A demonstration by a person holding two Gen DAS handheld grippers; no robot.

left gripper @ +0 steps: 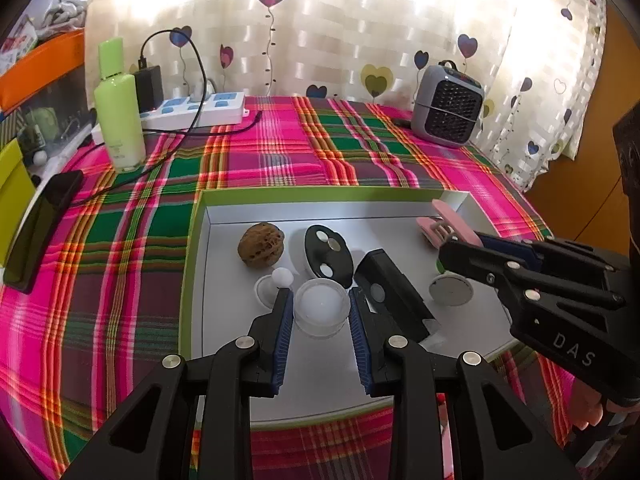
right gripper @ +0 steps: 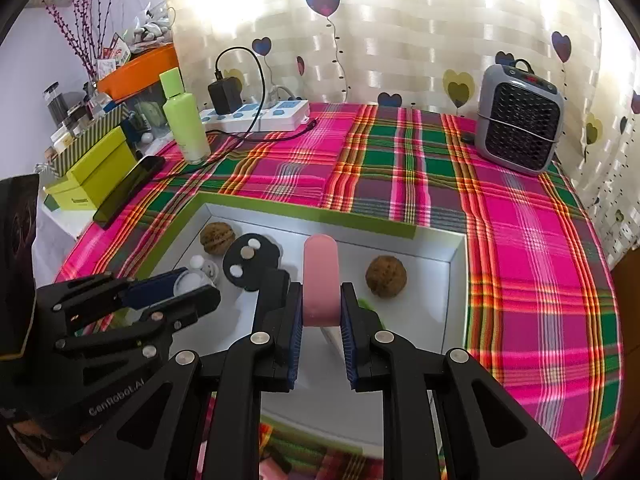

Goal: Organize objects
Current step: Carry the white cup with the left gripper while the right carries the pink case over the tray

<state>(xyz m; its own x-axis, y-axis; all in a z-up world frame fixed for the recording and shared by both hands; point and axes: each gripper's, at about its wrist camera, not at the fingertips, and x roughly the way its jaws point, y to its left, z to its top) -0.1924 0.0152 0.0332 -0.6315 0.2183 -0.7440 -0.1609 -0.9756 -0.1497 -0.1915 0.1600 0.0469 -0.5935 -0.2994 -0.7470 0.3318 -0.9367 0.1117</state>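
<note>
Pink, green and orange plaid tablecloth [right gripper: 400, 168]; lime-rimmed white box lid [left gripper: 192, 264]; brown walnut [left gripper: 261, 244]; pink clip [right gripper: 320, 280]; cream curtain [right gripper: 400, 40] with hearts.

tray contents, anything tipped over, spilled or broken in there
Nothing looks spilled or broken. In the white tray, the walnut, black oval piece and black box lie loosely, unsorted. The left tongs flank a small clear jar; the right tongs grip a pink clip.

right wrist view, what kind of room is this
Probably a room in a home, maybe a bedroom or living room. A heart-print curtain hangs behind a table with a plaid cloth, and household things stand on it: a small heater, a power strip and a green bottle.
</note>
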